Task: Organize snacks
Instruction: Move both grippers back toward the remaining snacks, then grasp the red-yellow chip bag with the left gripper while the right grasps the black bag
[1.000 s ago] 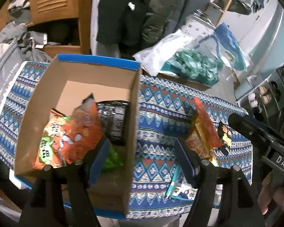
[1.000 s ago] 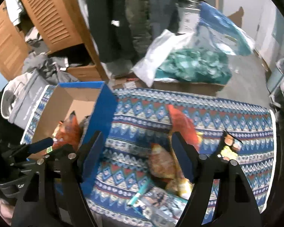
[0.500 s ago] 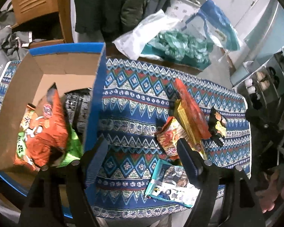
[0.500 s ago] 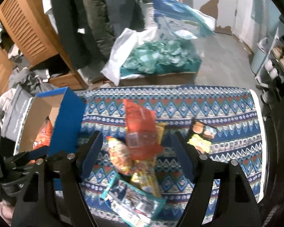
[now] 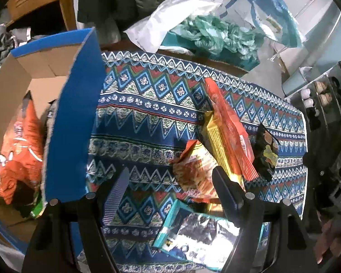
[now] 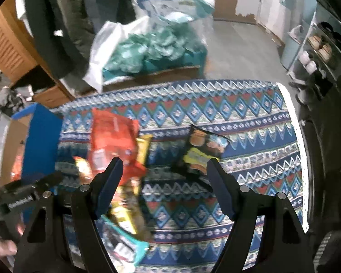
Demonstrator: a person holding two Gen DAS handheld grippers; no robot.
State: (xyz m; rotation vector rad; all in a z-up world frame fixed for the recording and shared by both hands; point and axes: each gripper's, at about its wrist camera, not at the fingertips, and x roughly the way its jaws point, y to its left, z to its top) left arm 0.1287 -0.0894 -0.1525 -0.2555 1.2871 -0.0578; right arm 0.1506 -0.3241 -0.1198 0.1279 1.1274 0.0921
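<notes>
A blue-sided cardboard box [image 5: 77, 122] stands on the table's left and holds an orange snack bag [image 5: 18, 154] and other packs. Loose snacks lie on the patterned cloth: a red-orange bag [image 5: 229, 132], a yellow pack [image 5: 216, 143], a small orange bag [image 5: 191, 170], a dark pack [image 5: 267, 152] and a teal-edged silver pack [image 5: 197, 234]. My left gripper [image 5: 170, 195] is open above the small orange bag and the silver pack. My right gripper [image 6: 164, 182] is open above the cloth between the red-orange bag [image 6: 111, 141] and the dark pack [image 6: 202, 152].
Behind the table are a white plastic bag [image 5: 161, 25] and a teal bundle in a box [image 5: 218, 36]. Wooden cabinets [image 6: 9, 41] stand at the back left. A shelf with jars [image 5: 322, 91] is at the right. The table's right edge [image 6: 300, 150] is near.
Both grippers have moved right, away from the box and over the loose snacks. Both stayed open. The right wrist view is blurred from motion.
</notes>
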